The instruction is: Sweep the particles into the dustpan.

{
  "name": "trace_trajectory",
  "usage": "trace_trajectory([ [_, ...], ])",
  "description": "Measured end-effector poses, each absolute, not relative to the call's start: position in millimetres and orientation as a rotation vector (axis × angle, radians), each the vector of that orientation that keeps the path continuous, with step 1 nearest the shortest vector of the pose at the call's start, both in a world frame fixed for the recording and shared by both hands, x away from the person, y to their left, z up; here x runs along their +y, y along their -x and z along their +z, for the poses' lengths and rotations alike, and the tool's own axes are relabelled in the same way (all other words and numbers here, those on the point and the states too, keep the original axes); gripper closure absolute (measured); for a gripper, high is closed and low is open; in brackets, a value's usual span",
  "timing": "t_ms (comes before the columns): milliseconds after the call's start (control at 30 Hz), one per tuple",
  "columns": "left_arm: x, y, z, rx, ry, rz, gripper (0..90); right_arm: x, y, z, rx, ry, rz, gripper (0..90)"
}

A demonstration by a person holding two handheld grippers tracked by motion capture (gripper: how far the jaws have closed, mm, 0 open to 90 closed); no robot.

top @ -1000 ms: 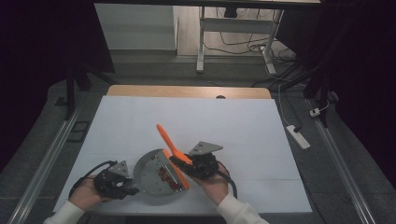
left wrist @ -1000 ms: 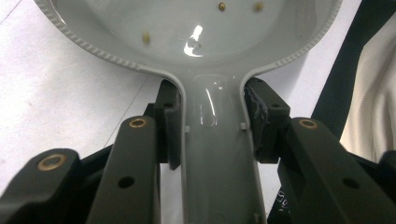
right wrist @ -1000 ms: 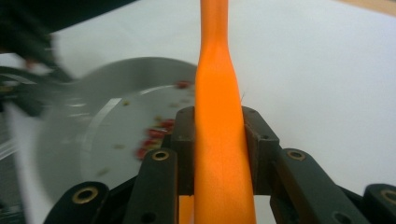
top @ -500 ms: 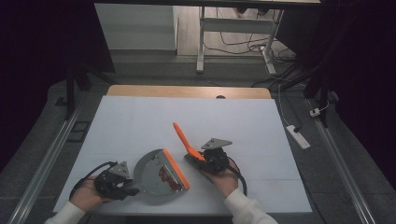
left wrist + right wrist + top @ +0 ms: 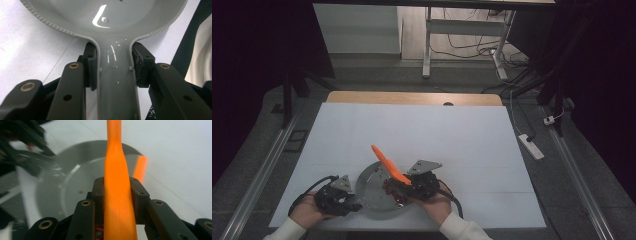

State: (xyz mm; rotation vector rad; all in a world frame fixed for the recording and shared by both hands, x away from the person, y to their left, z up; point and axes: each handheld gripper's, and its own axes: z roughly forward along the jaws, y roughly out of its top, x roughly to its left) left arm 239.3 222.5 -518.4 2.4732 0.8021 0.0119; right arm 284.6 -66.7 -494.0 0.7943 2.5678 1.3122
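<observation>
grey pan is held by its handle in the clamped left gripper, at the near table edge. orange spatula is pinched by the right gripper, angled over the pan. risk judged: spatula slipping or levering the pan loose. no readable writing is seen.

Beyond the fingers of both grippers the white sheet lies bare and open to passage, while between them the grey pan blocks the way, and the orange spatula slants up over it from the right gripper.
</observation>
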Motion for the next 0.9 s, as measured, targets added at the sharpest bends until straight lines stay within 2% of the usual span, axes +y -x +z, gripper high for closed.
trace_trajectory([
  [167,222,-236,-521,0.811,-2.434,0.023,61.6,-72,-288,-489,2.529,-0.835,1.450,69.7],
  [567,217,-234,-527,0.838,-2.350,0.101,61.9,-128,-322,-471,2.315,-1.019,1.472,69.7],
  [900,220,-235,-524,0.864,-2.293,0.136,61.9,-139,-327,-468,2.302,-1.016,1.437,69.7],
])
